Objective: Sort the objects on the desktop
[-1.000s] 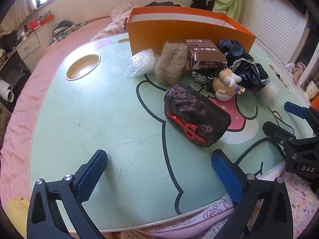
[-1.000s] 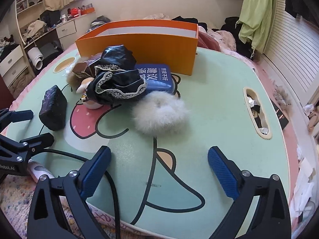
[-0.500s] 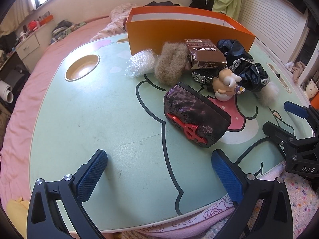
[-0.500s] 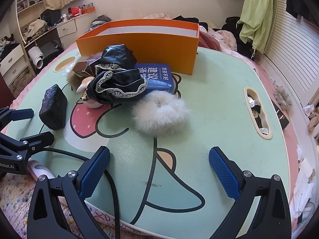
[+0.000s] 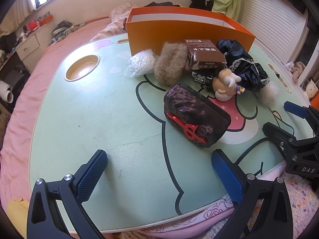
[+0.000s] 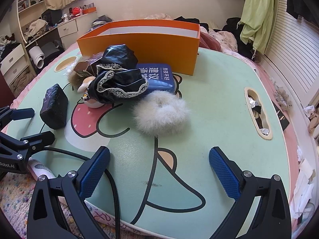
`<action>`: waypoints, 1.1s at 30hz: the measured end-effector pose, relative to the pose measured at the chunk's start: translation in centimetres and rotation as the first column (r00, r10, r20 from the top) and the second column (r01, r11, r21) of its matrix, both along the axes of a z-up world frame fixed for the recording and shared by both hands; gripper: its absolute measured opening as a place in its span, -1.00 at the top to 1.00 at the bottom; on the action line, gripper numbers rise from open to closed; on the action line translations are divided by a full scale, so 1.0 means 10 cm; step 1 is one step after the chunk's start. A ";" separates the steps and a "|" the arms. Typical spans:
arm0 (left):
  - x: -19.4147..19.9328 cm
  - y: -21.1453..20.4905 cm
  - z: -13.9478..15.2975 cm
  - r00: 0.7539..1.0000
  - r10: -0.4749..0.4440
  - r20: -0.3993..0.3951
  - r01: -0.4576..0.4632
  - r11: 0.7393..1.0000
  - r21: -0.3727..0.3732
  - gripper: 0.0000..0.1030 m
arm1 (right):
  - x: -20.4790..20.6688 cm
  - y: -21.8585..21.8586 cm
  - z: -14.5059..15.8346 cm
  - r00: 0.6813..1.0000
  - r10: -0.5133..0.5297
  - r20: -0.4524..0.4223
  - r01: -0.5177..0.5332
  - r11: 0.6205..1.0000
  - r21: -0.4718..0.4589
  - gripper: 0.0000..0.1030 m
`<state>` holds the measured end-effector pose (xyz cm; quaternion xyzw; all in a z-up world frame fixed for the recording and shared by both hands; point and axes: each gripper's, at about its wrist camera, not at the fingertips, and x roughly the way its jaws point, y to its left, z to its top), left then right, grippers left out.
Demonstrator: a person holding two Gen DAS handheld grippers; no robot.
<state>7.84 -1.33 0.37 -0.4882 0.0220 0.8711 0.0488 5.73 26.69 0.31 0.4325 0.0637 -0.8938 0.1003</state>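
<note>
Both tongs wide, empty: left tongs (image 5: pixel 159 171) facing pouch (image 5: pixel 194 117), right tongs (image 6: pixel 159 171) facing puff (image 6: pixel 160 113). Heap crowded before box (image 6: pixel 143 43); careless reach could drag cloth (image 6: pixel 117 79), topple figurine (image 5: pixel 226 86) off desk (image 5: pixel 89 119).

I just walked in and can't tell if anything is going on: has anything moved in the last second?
Nothing visibly changed. The left gripper and right gripper both hang open over the table, holding nothing, and the objects by the orange box lie where they were.
</note>
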 end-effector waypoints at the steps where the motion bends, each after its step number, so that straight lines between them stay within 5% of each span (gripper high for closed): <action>1: 0.00 0.00 0.00 1.000 0.000 0.000 0.000 1.000 0.000 -1.00 | 0.00 0.00 0.00 1.000 0.001 0.000 -0.001 1.000 0.000 -0.93; 30: 0.01 -0.01 -0.01 1.000 0.006 -0.002 -0.006 1.000 0.000 -1.00 | 0.01 -0.03 0.02 1.000 0.004 -0.006 -0.004 1.000 -0.007 -0.93; 33: 0.01 -0.01 -0.01 1.000 0.005 -0.001 -0.005 1.000 -0.001 -1.00 | 0.02 0.01 0.06 0.999 0.026 -0.019 -0.027 0.998 -0.060 -0.79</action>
